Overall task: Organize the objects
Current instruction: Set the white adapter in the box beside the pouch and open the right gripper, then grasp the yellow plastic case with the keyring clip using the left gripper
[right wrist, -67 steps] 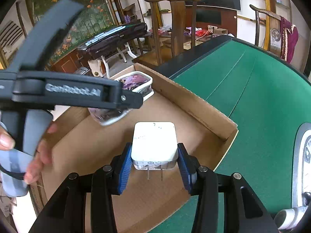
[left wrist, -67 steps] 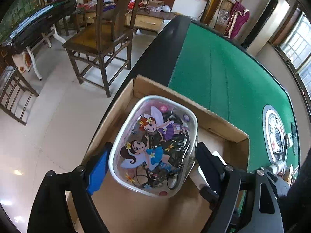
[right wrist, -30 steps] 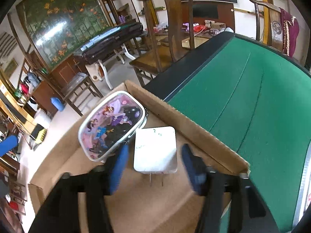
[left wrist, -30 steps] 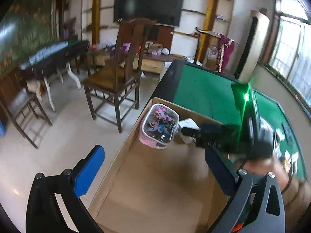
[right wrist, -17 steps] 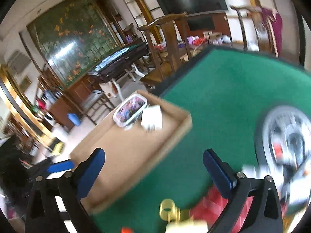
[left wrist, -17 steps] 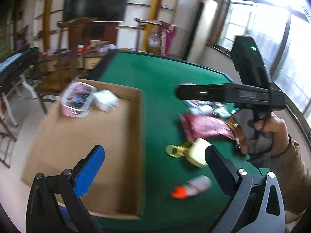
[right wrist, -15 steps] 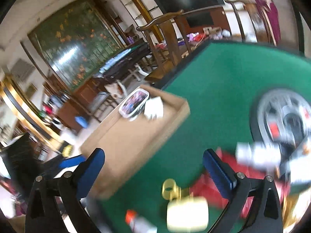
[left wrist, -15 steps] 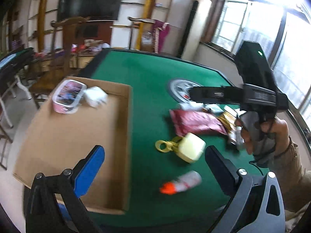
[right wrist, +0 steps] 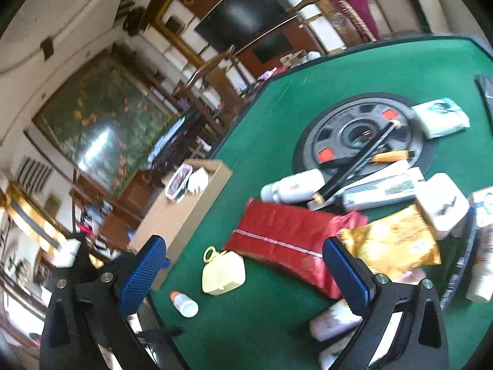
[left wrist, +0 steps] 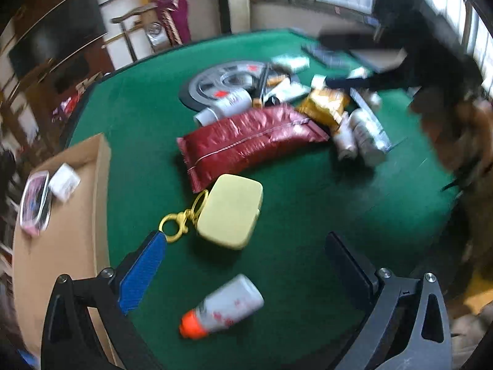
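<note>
My left gripper (left wrist: 245, 245) is open above the green table, empty, with a pale yellow case (left wrist: 229, 211) on a gold clasp just beyond its fingertips and a white bottle with an orange cap (left wrist: 222, 306) lying between its fingers. My right gripper (right wrist: 243, 246) is open and empty too, held over a red packet (right wrist: 286, 237) and the yellow case (right wrist: 223, 273). The cardboard box (left wrist: 77, 246) at the left table edge holds the fairy-print tin (left wrist: 35, 203) and the white charger (left wrist: 64, 182).
A pile lies past the red packet (left wrist: 252, 138): a gold packet (right wrist: 391, 240), white bottles (right wrist: 292, 189), small cartons and a grey weight plate (right wrist: 360, 132). A person's blurred hand (left wrist: 456, 129) is at the right. Wooden chairs stand beyond the table.
Both grippers have swung away from the cardboard box to the pile on the green table. The right gripper has let go of the charger, which now lies in the box beside the tin.
</note>
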Action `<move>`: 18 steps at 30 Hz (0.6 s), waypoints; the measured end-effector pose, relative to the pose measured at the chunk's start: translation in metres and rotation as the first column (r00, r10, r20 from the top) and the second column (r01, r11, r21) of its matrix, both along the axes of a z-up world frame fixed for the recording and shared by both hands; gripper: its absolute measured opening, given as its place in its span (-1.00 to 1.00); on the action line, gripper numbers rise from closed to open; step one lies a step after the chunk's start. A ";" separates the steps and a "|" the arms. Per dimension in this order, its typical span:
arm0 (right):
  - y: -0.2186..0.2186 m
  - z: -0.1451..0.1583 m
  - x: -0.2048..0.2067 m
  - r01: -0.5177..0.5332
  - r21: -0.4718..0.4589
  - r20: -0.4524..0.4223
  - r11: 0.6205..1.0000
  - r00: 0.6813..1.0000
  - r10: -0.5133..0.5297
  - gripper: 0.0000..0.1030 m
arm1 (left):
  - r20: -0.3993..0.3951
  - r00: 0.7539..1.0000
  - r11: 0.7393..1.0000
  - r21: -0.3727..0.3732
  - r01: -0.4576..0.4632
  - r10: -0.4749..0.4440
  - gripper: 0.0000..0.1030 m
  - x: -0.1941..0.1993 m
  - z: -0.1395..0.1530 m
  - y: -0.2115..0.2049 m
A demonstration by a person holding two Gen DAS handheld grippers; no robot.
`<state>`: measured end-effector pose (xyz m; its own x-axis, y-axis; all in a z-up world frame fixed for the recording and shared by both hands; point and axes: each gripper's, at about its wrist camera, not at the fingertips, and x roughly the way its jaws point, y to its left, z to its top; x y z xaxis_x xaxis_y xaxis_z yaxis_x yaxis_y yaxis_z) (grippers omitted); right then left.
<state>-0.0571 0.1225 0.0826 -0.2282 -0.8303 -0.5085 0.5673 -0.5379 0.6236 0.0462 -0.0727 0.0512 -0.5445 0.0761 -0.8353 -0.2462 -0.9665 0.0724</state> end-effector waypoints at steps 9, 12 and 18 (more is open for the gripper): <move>0.045 -0.007 -0.019 0.082 -0.009 0.023 0.997 0.996 -0.081 1.00 | 0.129 0.990 0.996 0.067 -0.060 0.051 0.96 -0.048 -0.034 -0.022; 0.050 -0.008 -0.023 0.099 -0.021 0.045 0.995 0.994 -0.098 1.00 | 0.139 0.989 0.995 0.076 -0.057 0.046 0.96 -0.050 -0.037 -0.022; 0.051 -0.008 -0.025 0.115 -0.007 0.028 0.993 0.993 -0.115 1.00 | 0.132 0.990 0.994 0.093 -0.051 0.038 0.96 -0.050 -0.037 -0.020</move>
